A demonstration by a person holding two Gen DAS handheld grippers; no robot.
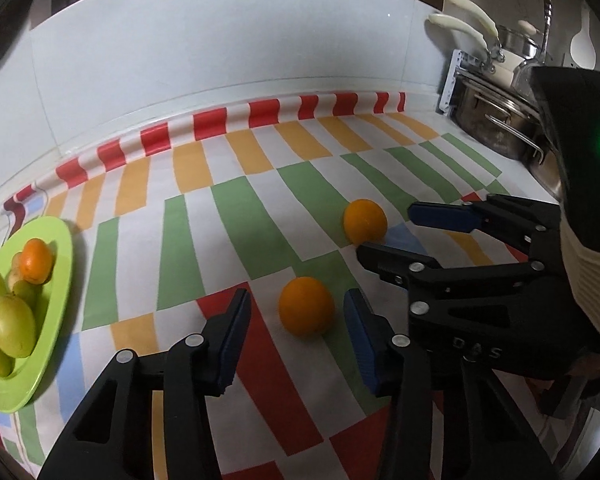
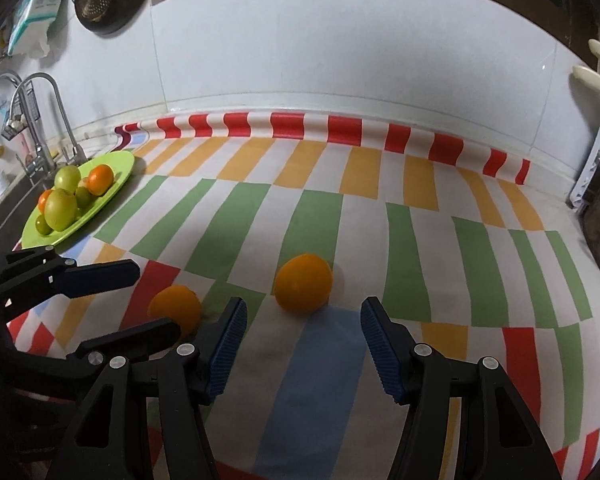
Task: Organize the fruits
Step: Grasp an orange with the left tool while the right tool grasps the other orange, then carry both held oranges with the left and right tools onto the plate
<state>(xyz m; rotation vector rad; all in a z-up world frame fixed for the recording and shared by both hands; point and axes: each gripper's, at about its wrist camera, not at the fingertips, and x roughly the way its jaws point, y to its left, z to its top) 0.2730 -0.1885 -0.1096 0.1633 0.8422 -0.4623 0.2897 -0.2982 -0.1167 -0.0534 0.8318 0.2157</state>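
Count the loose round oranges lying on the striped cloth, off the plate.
2: one orange between the left gripper fingers, the other orange before the right gripper.

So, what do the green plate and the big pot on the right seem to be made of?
The green plate looks like plastic: flat uniform lime colour with a soft sheen. The pot is probably stainless steel: silvery wall with dull reflections and a metal wire handle.
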